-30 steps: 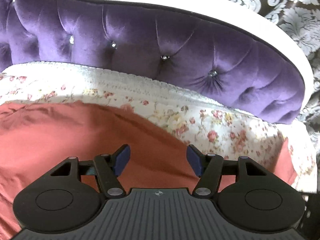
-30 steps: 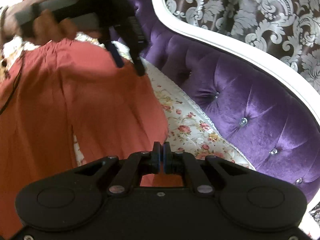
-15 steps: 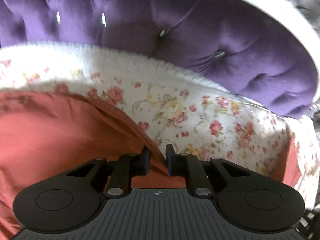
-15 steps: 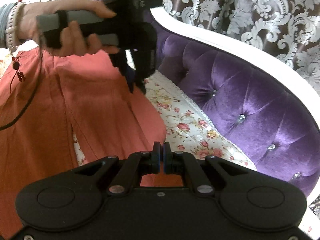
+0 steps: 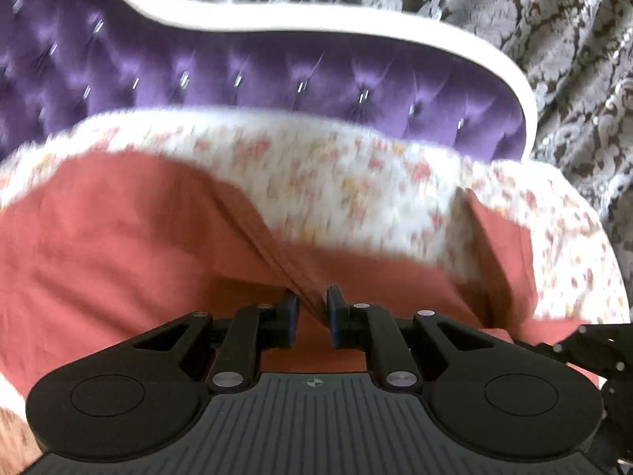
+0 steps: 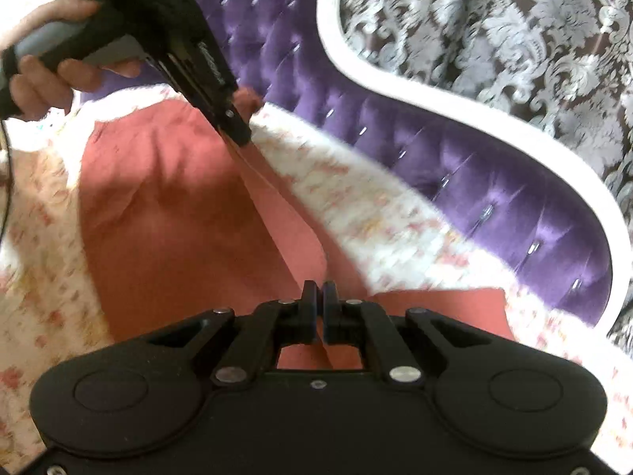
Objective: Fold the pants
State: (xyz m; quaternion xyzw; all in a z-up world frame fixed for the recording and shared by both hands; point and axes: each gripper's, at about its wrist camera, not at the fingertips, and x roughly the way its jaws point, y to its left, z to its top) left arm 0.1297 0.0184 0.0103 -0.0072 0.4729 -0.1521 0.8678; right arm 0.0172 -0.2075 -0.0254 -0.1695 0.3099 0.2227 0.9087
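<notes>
Both wrist views look low and close across the pants (image 5: 118,245) toward the headboard (image 6: 494,182).

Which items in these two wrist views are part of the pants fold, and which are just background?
In the job:
- terracotta-red cotton pants
- left gripper, gripping a fabric ridge
- right gripper, shut on an edge

Background:
- white floral bedspread
- purple tufted velvet headboard with white frame
- grey damask wall covering

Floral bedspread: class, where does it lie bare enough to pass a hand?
A bare strip of floral bedspread runs between the pants and the purple headboard; another lies at the pants' left. It is crowded along the lifted edge between left claw and right claw.
</notes>
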